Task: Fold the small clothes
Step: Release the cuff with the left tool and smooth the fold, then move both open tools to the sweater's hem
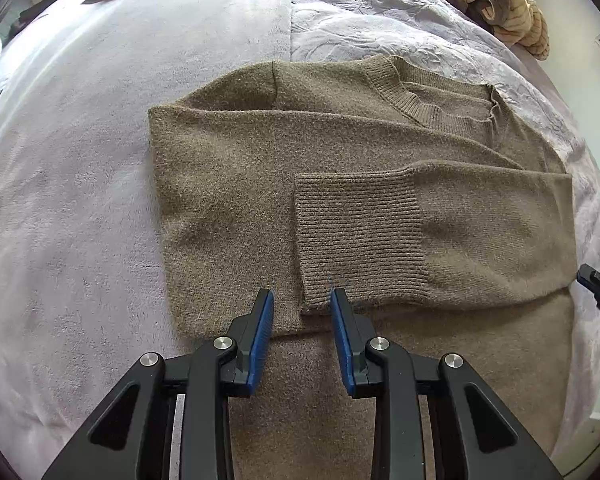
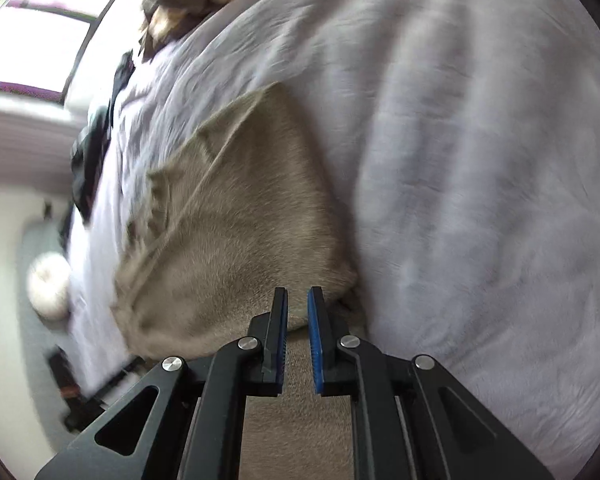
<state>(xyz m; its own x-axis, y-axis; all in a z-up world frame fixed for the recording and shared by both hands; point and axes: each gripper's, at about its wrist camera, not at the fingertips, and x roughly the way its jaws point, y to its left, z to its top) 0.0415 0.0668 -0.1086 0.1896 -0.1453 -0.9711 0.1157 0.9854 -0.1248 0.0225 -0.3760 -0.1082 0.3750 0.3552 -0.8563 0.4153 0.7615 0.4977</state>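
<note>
1. Left wrist view: the brown knit sweater (image 1: 236, 184) lies flat on the bed (image 1: 72, 184), over a pale lilac blanket; its collar (image 1: 432, 100) sits toward one o'clock and its body runs down toward six o'clock, so the long axis goes roughly from twelve to six; one sleeve is folded across the chest, its ribbed cuff (image 1: 360, 240) ending near the middle.
2. Same view: the left gripper (image 1: 302, 300) hangs just above the sweater with its blue pads apart and nothing between them, the cuff's lower corner just beyond the tips; a heap of striped clothing (image 1: 496, 4) lies at one o'clock; the tip of the right gripper (image 1: 598, 284) shows at three o'clock.
3. Right wrist view, blurred: the sweater (image 2: 236, 240) spreads from the centre toward nine o'clock, one corner pointing to twelve o'clock; the bed (image 2: 480, 160) fills the right half.
4. Same view: the right gripper (image 2: 298, 300) has its pads nearly together, a narrow gap left; the sweater's edge lies behind the tips, and I cannot tell whether any fabric is pinched.
</note>
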